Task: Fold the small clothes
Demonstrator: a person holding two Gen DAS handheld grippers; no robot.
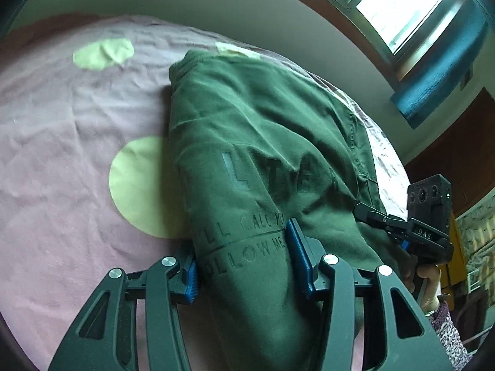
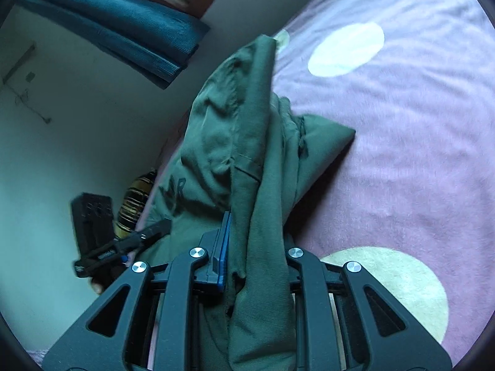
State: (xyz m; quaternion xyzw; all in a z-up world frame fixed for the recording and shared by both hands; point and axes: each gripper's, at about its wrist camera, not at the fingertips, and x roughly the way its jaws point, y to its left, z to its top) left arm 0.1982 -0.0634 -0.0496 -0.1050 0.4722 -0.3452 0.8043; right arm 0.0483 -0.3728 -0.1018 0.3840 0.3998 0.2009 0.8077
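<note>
A dark green garment with printed lettering (image 1: 263, 160) lies partly lifted over a pink bedsheet with pale round spots (image 1: 62, 142). My left gripper (image 1: 244, 262) is shut on a thick fold of the garment near the lettering. My right gripper (image 2: 256, 259) is shut on another bunch of the same garment (image 2: 247, 142), which drapes over its fingers and hides the right fingertip. The right gripper also shows in the left wrist view (image 1: 386, 219) at the garment's right edge. The left gripper shows in the right wrist view (image 2: 136, 241) at the lower left.
The bed (image 2: 417, 130) fills most of both views. A white wall (image 1: 247, 15) runs behind it, with a window (image 1: 396, 6) and a blue rolled curtain (image 2: 117, 27). A striped object (image 2: 134, 207) stands beside the bed.
</note>
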